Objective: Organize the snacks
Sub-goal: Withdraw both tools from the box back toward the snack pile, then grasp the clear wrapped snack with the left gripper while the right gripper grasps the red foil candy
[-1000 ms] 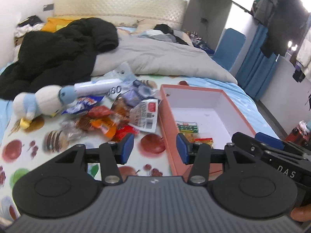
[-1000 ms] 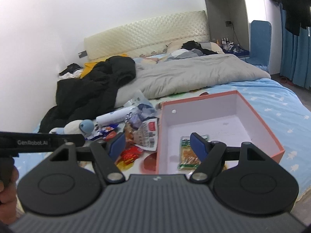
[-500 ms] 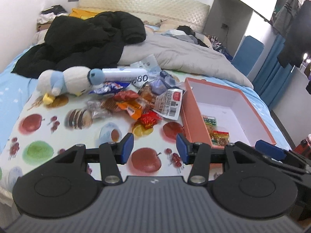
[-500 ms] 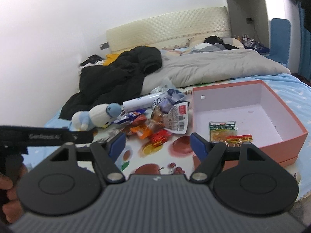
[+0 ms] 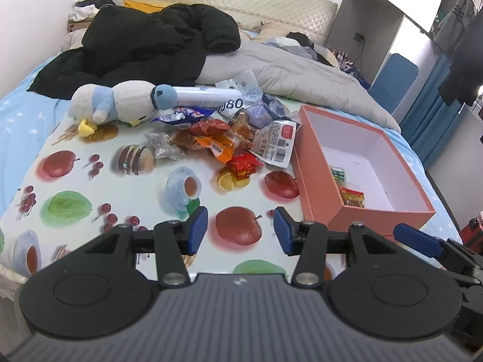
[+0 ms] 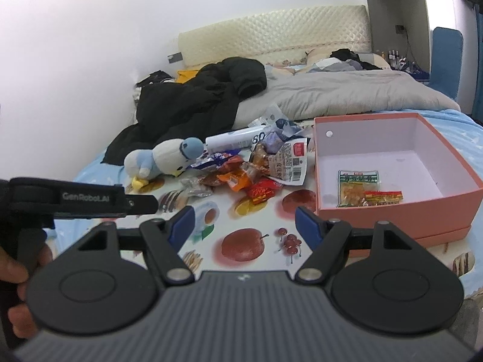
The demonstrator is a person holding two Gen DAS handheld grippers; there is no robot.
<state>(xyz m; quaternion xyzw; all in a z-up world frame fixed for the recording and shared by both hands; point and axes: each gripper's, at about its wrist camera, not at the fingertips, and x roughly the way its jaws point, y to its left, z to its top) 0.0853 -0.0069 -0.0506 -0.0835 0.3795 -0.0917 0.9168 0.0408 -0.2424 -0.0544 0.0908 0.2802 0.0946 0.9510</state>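
A pile of snack packets (image 5: 223, 138) lies on the fruit-print cloth (image 5: 90, 187) on the bed; it also shows in the right wrist view (image 6: 241, 175). An open pink box (image 5: 320, 178) with a white inside stands right of the pile and holds two packets (image 6: 359, 187). A small red packet (image 5: 243, 166) lies nearest the box. My left gripper (image 5: 240, 230) is open and empty, well short of the pile. My right gripper (image 6: 244, 226) is open and empty, left of the box (image 6: 446, 199).
A white and blue plush toy (image 5: 120, 102) and a white tube (image 5: 208, 98) lie behind the pile. A black jacket (image 5: 145, 45) and a grey duvet (image 5: 302, 72) cover the far bed. The left gripper's handle (image 6: 78, 200) crosses the right wrist view.
Both grippers have pulled back and to the left, away from the box and pile. More of the cloth now shows in front. Both stay open and empty.
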